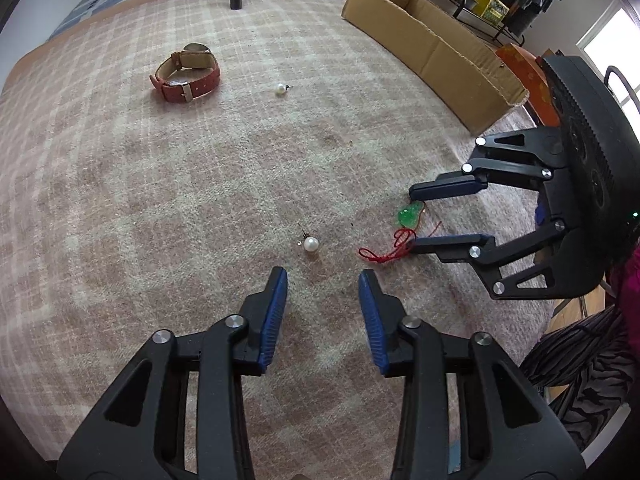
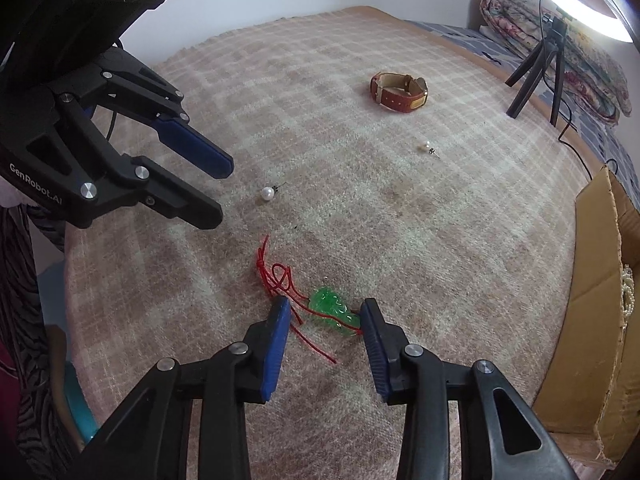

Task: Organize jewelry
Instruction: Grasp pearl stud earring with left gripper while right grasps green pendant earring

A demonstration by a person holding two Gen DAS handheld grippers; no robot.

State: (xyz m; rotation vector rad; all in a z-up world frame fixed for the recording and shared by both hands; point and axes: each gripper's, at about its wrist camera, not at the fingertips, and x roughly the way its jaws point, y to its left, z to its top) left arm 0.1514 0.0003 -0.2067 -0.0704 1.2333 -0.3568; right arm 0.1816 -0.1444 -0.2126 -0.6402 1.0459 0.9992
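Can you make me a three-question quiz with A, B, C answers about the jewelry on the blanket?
1. Where is the green carved pendant on a red cord?
A. Between the right gripper's fingers
B. In the box
C. On the watch

2. How many white pearl earrings lie on the plaid blanket?
A. One
B. Two
C. Four

3. What is the left gripper holding?
A. The red leather strap watch
B. A pearl
C. Nothing

Answers: 1 A, the blue pads flank it. 2 B, one near, one far. 3 C, its jaws stand apart and bare.
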